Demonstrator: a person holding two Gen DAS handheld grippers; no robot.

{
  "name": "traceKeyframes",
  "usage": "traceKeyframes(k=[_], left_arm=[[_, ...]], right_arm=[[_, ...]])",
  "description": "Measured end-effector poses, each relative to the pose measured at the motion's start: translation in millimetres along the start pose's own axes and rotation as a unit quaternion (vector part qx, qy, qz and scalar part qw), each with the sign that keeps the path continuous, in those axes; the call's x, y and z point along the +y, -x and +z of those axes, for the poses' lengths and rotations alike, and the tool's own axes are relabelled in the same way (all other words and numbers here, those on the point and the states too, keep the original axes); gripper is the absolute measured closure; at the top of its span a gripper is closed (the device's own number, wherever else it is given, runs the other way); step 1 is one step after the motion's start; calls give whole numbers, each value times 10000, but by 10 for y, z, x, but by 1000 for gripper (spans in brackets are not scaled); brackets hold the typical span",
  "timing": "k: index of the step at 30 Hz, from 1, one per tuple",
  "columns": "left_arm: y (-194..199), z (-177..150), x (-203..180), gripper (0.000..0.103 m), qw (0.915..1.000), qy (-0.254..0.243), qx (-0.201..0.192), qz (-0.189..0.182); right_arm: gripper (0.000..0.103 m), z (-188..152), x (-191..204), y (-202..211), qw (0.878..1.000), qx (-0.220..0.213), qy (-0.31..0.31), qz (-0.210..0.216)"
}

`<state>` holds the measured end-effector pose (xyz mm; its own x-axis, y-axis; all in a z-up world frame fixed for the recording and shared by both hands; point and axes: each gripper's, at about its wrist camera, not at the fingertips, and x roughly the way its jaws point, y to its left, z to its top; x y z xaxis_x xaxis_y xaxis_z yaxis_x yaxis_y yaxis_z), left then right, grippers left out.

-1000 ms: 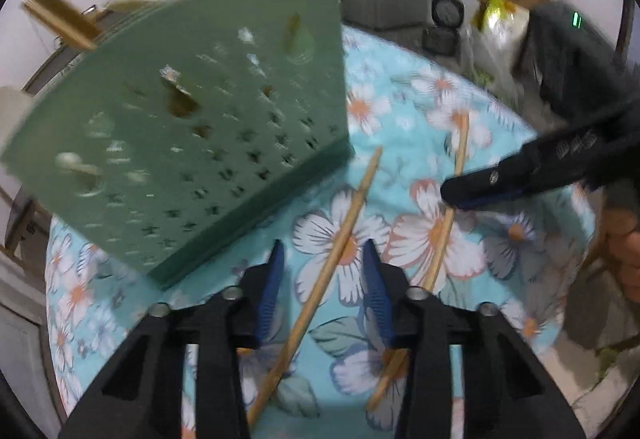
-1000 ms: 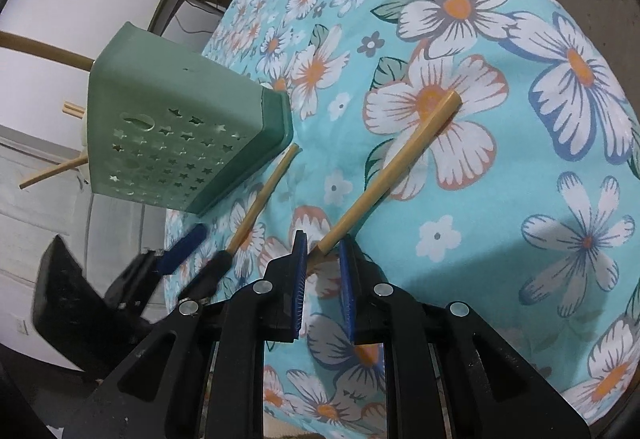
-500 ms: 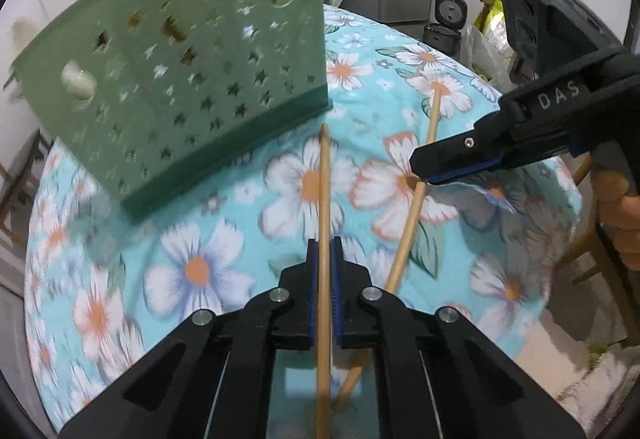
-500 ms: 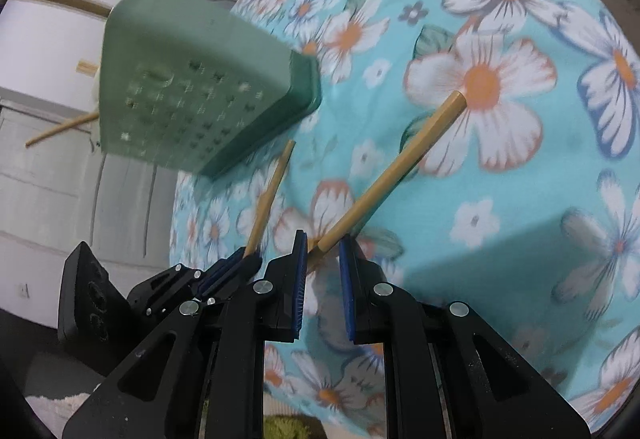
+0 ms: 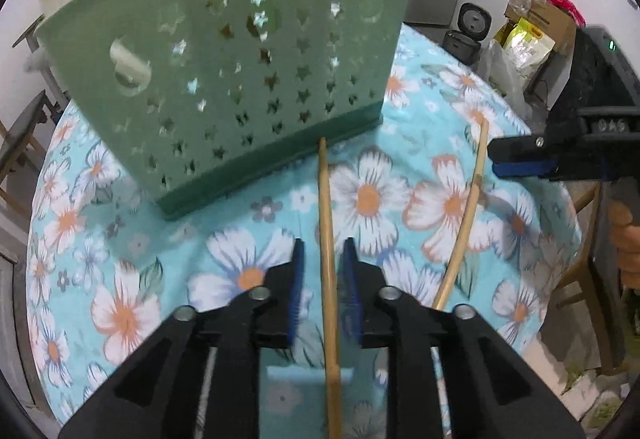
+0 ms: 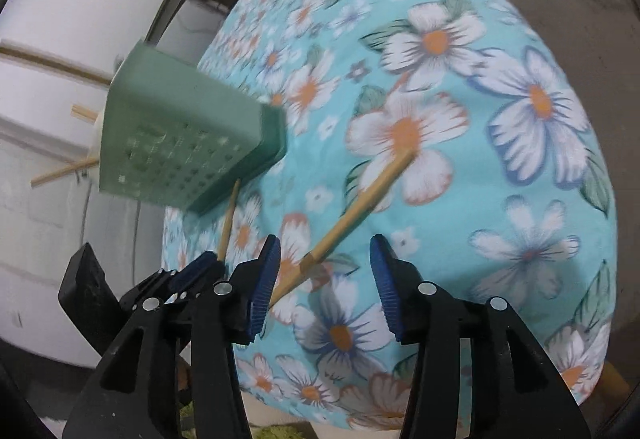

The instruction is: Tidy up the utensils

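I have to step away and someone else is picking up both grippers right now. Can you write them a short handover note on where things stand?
Left gripper: jaws have just been opening; a chopstick lies between the pads, which do not press it.
Right gripper: jaws have just been opening wide; the second chopstick lies on the floral tablecloth, its near end by the left pad, not gripped.
Green perforated utensil holder stands at the table's far side, with several chopsticks already sticking out of its top.
Done: some utensils are in the holder.
Left: grip each loose chopstick again and drop both into the holder.
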<state>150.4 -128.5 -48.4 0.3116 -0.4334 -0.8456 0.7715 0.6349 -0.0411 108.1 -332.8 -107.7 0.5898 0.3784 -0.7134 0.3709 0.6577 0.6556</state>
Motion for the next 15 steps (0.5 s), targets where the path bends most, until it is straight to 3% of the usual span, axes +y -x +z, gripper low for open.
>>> traceKeyframes(k=[6,11,15], left_arm=[[-171,276,-58,79,9999,-154,34,47],[-424,396,-157,79,9993,-233,162,243],[-459,398,-208,79,9990,-91,41,445]], right_arm=[[60,127,-187,13,9980,-231,-577,114],[73,211,-254,-31,9955,-419,-839,117],[87,218,-330,-34,9938,-543,-972,69]])
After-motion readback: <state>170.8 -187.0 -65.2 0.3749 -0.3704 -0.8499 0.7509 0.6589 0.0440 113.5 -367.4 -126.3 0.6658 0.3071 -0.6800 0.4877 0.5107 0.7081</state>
